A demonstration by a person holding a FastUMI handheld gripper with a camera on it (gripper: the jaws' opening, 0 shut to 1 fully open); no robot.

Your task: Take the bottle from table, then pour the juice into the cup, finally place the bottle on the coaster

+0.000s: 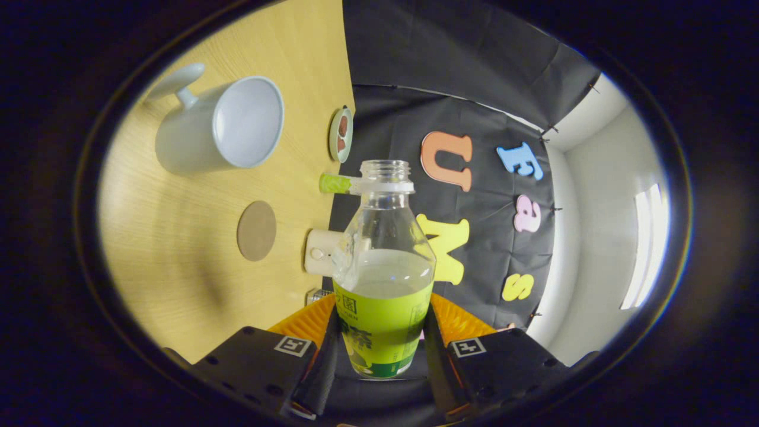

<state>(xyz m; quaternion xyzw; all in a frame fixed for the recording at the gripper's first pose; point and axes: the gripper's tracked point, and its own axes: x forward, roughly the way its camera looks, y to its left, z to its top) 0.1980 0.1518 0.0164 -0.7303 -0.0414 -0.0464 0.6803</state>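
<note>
Green-labelled bottle (383, 267) sits clamped between both fingers of my tool (382, 350), mouth open and pointing straight ahead, lifted off the desk (178, 249) with the cup (219, 127) beyond and to its left, the coaster (257, 230) nearer.

Light wooden table top with fine straight grain (178, 249), evenly lit, a soft shadow across its nearer part. Black cloth booth wall (462, 77), creased, hung in two overlapping sheets meeting the table's far edge. Plain white room wall (593, 237) beyond the cloth's edge. Bright elongated patch of light (643, 243) on that white wall, window or lamp unclear.
</note>
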